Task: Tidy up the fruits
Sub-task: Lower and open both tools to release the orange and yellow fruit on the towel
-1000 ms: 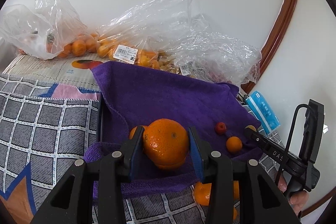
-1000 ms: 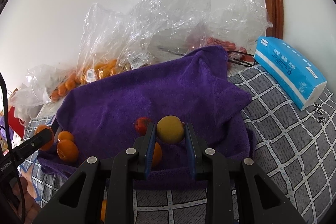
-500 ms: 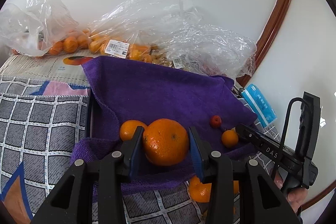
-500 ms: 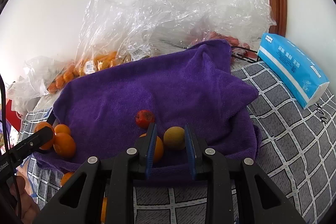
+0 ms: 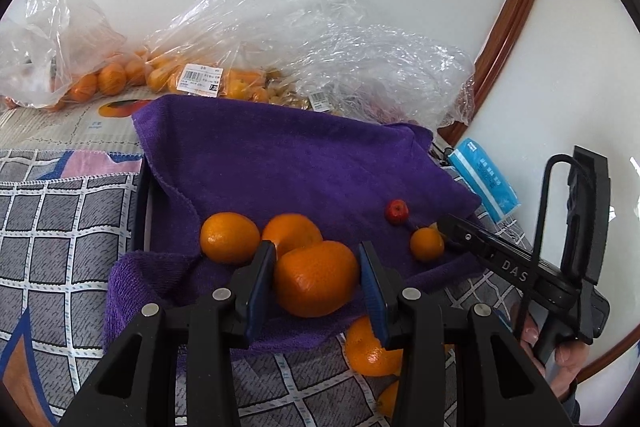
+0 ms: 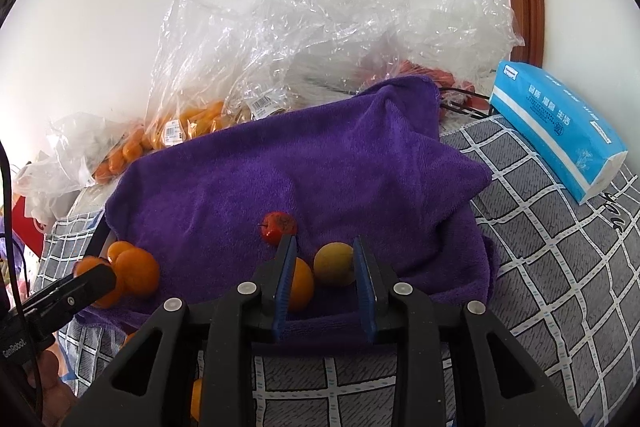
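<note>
Left wrist view: grips a large orange (image 5: 316,279) in the left tool (image 5: 316,247), low over the near edge of the purple towel (image 5: 300,167), just beside two other oranges (image 5: 229,237), likely to group like with like; squat, broad axis running pad to pad.

Right wrist view: right tool (image 6: 324,243) with jaws just opening around a yellowish fruit (image 6: 334,264) lying on the towel's near part, apparently set down beside a small orange (image 6: 302,285) and a red fruit (image 6: 279,228); round, no clear long axis.

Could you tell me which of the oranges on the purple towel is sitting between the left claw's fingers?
The biggest orange, at the towel's near edge; the two other oranges lie behind it, outside the left claw.
</note>
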Available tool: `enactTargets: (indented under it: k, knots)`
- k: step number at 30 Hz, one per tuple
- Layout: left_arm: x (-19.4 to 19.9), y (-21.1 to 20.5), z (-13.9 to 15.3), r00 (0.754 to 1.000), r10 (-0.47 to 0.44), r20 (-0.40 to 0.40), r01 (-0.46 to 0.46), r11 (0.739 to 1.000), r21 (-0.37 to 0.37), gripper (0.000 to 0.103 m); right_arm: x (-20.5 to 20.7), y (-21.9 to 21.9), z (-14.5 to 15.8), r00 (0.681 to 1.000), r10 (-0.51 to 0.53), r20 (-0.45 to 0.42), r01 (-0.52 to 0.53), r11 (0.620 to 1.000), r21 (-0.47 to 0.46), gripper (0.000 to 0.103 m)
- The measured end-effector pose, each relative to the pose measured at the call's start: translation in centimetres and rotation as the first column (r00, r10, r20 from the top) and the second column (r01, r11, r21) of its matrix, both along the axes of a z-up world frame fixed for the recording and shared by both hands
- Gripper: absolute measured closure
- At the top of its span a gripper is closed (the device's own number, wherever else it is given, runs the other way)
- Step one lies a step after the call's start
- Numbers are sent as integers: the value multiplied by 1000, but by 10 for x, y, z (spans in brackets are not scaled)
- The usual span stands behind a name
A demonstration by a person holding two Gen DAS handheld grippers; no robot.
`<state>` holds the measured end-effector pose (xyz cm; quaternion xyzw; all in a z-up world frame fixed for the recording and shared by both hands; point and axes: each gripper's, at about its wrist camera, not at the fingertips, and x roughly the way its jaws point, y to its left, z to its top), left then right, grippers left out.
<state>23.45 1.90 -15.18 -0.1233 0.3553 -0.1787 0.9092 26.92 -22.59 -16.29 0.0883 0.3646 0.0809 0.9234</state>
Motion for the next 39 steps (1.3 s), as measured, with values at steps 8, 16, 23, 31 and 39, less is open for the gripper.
enactTargets:
  k: [8, 16, 23, 31, 39]
  knots:
    - [0, 1, -1, 1000, 5, -4, -5, 1000, -7, 64, -1, 2, 0, 1000, 3, -1, -3, 1000, -6, 69]
    - [-1, 5, 2, 1000, 7, 10, -7, 1000, -25, 62, -2, 5, 1, 1000, -20, 11, 20, 999, -42, 66]
    - [-4, 7, 5, 1000, 8, 22, -7, 999, -44, 58, -6, 4, 4, 999, -24, 45, 26, 999, -39, 66]
    - [-7, 6, 9, 999, 8, 42, -6, 999, -53, 46, -6, -1, 3, 998, -52, 36, 53, 998, -17, 66]
    - [-14, 9, 16, 997, 35, 73, -31, 997, -65, 43, -14, -3, 9, 995, -82, 65, 83, 996, -24, 63]
